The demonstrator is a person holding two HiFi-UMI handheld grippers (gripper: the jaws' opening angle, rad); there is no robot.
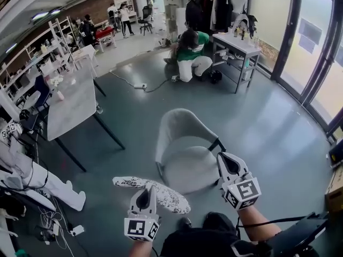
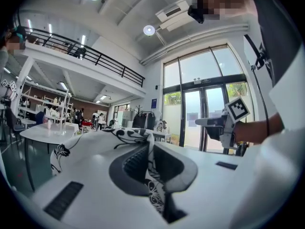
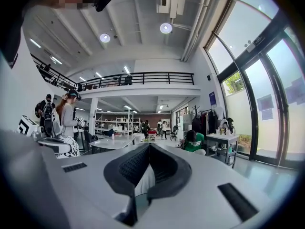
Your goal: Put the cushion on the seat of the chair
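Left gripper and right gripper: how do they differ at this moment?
The left gripper is shut on the edge of the patterned cushion; the right gripper is shut with nothing between its jaws. In the head view the left gripper sits over the floor, short of the chair, while the right gripper shows against the seat's right front edge. Both point roughly level toward the chair, and each carries a marker cube.

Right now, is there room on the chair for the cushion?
Yes! The chair's seat is all bare, between its curved backrest and the right gripper. Front-left is crowded: the left gripper holds the cushion there.
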